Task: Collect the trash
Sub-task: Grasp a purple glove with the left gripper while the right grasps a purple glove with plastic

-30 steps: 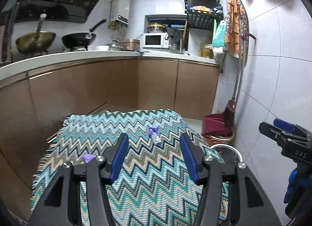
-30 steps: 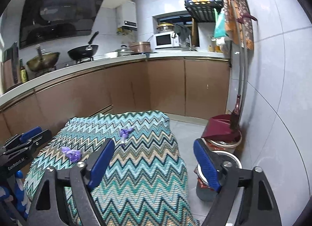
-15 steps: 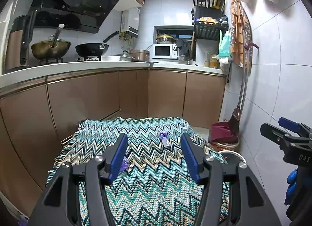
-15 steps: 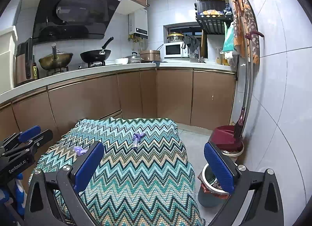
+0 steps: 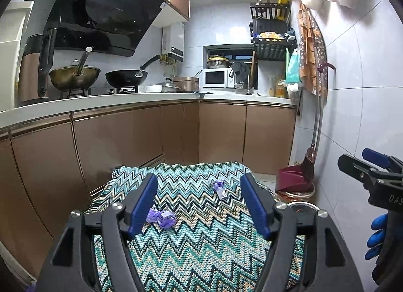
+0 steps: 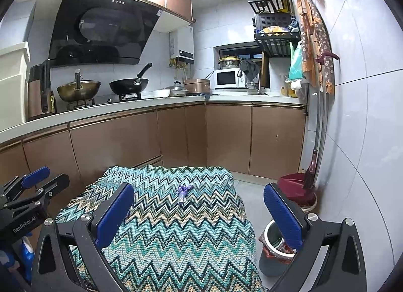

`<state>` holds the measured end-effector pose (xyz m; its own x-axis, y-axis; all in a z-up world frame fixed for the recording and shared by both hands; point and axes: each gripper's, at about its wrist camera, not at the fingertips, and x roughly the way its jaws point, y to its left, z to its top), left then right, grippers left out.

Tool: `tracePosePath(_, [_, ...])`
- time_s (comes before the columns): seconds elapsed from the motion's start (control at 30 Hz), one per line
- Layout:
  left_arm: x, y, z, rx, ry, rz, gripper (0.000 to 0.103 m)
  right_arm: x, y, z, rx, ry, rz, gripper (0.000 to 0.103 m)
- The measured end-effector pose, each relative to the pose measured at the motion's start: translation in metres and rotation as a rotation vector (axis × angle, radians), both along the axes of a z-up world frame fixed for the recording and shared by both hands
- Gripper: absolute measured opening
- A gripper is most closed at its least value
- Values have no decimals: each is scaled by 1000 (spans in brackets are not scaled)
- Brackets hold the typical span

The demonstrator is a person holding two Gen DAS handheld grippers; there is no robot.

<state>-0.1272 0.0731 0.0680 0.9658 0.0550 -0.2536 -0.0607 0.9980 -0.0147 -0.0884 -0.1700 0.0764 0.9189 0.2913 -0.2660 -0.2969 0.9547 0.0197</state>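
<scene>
Above zigzag cloth (image 5: 196, 249), left gripper (image 5: 199, 203) and right gripper (image 6: 199, 214) gape empty.

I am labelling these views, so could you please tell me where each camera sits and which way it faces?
Left wrist: on the left gripper, facing forward over the zigzag cloth and two purple scraps toward the cabinets; its open fingers show, with the right gripper and a blue-gloved hand at the right edge.
Right wrist: on the right gripper, same heading, further right, over the bin; its open fingers show, left gripper at the left edge.
Shared: cloth, far scrap, microwave, dustpan.
</scene>
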Motion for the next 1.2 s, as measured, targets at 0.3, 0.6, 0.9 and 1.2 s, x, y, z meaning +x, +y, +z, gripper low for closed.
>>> tracePosePath(0.3, [36,12,-21,-5,76,28,67,45,22,-25,-59,106,43,103])
tracePosePath(0.6, [98,55,-82,-78,229,64,67,113,44,-69,-78,246,72,103])
tracePosePath(0.9, [143,119,-159,-306,402,59,67,185,74,-127,-118,391,119,103])
tracePosePath(1.2, [206,121,-189,-380,478,10,67,247,103,-154,-164,429,174,103])
